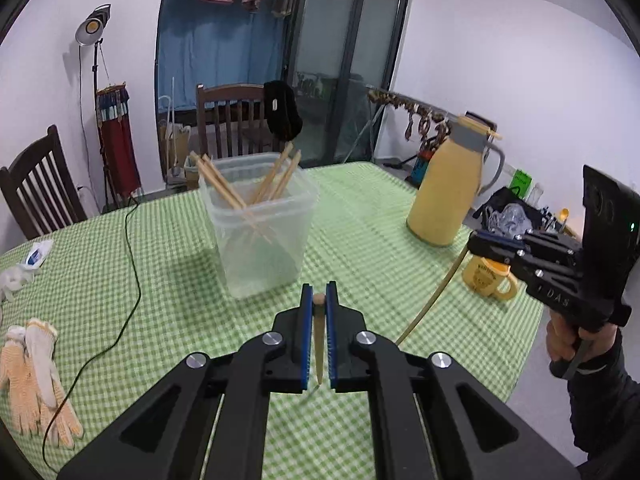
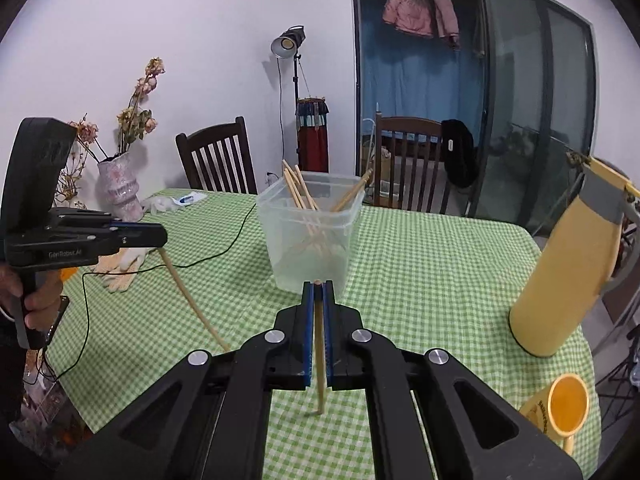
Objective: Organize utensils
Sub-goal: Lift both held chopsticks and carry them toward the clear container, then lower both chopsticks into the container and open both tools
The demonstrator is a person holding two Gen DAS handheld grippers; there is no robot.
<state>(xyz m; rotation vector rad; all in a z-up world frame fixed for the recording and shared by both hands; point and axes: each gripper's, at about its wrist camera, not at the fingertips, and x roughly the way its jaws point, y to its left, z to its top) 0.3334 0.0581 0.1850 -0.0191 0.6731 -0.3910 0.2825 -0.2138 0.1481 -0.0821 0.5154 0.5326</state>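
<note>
Both grippers are clamped on a chopstick apiece above a table (image 1: 360, 216) spread with a green-and-white checked cloth. The left gripper (image 1: 319, 296) has its blue pads closed tight on a wooden chopstick (image 1: 319, 344) that hangs between them, blunt end up at the fingertips and pointed tip down toward the cloth — in the right wrist view the same gripper (image 2: 162, 236) appears at the left edge, the chopstick trailing down from it. The right gripper (image 2: 317, 286) is likewise shut on a second chopstick (image 2: 319, 360), gripped near its top end and hanging almost straight down, its lower end just above the cloth. Ahead of both grippers stands a clear plastic container (image 1: 260, 232) holding several more chopsticks (image 1: 224, 188) that lean against its walls and cross one another. To the right of the container stands a yellow thermos jug (image 1: 448, 196) with a grey collar, and near it a yellow mug (image 1: 486, 280). A pair of work gloves (image 1: 36, 376) lies on the left part of the cloth, with a thin black cable (image 1: 132, 272) running beside them.
</note>
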